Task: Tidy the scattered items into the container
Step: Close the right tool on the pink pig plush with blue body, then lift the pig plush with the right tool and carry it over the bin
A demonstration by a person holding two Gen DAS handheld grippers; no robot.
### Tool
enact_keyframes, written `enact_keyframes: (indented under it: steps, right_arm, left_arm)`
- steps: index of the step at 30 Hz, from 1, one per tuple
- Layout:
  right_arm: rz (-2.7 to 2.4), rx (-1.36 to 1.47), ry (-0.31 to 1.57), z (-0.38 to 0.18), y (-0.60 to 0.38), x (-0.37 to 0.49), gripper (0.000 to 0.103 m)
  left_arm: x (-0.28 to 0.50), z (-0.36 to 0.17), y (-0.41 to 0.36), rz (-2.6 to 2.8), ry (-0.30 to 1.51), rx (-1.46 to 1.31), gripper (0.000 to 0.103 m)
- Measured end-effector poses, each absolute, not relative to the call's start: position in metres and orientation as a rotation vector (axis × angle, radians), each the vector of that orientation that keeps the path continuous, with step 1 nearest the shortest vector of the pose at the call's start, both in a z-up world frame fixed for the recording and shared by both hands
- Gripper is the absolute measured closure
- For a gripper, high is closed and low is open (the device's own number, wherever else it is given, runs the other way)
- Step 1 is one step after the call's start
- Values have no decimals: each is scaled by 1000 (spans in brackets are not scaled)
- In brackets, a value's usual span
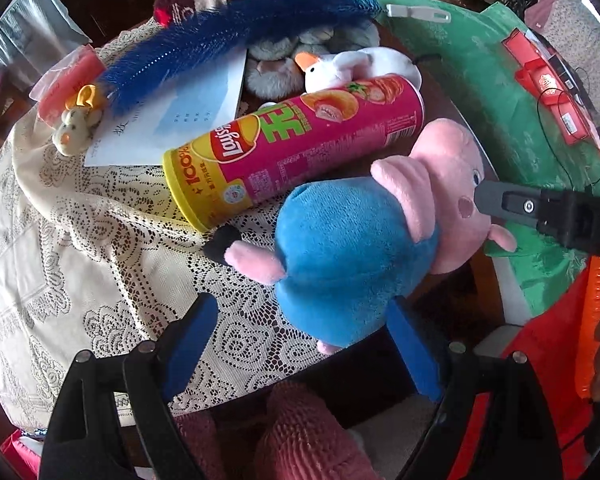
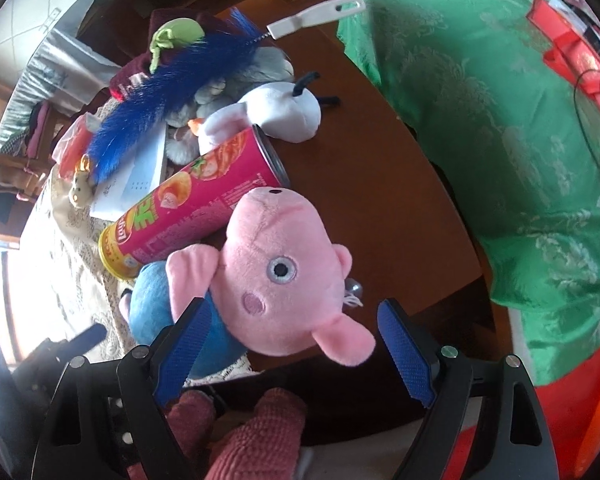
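A pink pig plush in a blue shirt (image 1: 352,252) lies on the table's front edge, its head toward the right; it also shows in the right wrist view (image 2: 276,264). My left gripper (image 1: 300,344) is open, its blue pads on either side of the pig's body, not touching. My right gripper (image 2: 288,344) is open around the pig's head; its finger (image 1: 540,208) shows in the left wrist view beside the head. A Lay's chip can (image 1: 292,148) lies on its side behind the pig. The container (image 2: 520,140), red outside and lined with green cloth, stands at the right.
Behind the can lie a white goose plush (image 1: 356,68), a grey plush (image 1: 272,64), a blue feather duster (image 1: 220,44), a sheet of paper (image 1: 180,116), a small mouse toy (image 1: 74,128) and a white clip (image 1: 418,14). A lace cloth (image 1: 80,240) covers the table's left part.
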State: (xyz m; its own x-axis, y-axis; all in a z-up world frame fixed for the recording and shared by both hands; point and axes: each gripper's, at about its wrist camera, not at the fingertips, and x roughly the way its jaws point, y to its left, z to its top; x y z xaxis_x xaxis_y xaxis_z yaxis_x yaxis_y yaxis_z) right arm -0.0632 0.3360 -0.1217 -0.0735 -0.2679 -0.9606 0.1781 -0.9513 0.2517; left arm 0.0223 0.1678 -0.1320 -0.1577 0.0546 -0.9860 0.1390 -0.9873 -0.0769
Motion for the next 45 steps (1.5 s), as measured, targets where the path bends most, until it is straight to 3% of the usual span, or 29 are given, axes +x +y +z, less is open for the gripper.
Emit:
enact_keyframes:
  steps: [3,8,28,29,31,32,34,40,45]
  right_arm:
    - [-2081,1904,-137,-129,333,-68,1]
    - [-2057,1904,-149,-142,323,-80,1]
    - [-1900,2028,-250,-198,311,-113,1]
    - [-1889,2037,-279,-201,313,-113,1]
    - [-1889,2036,-303,-202,316,-112,1]
    - [-1896,2029,-301,-201,316,-111,3]
    - [-1921,2008,-269,-193,313,-109,12]
    - [-1924,2015,-254,-193,313,-110,13]
    - [-1968,1952,-241,-173,311,-102,25]
  left_arm:
    - [21,-142,166,-2316,219,2017,17]
    - [17,-149,160,-2318,243,1999,7]
    - [1,-168,142,-2407,388,2007,7]
    - [0,-167,140,-2409,412,2015,10]
    - [0,-167,138,-2424,477,2031,26]
    - [0,-165,138,-2436,508,2040,46]
    - [1,-160,141,-2456,510,2049,49]
    - [2,-160,137,-2469,522,2050,50]
    - [8,-140,134,-2513,482,2014,56]
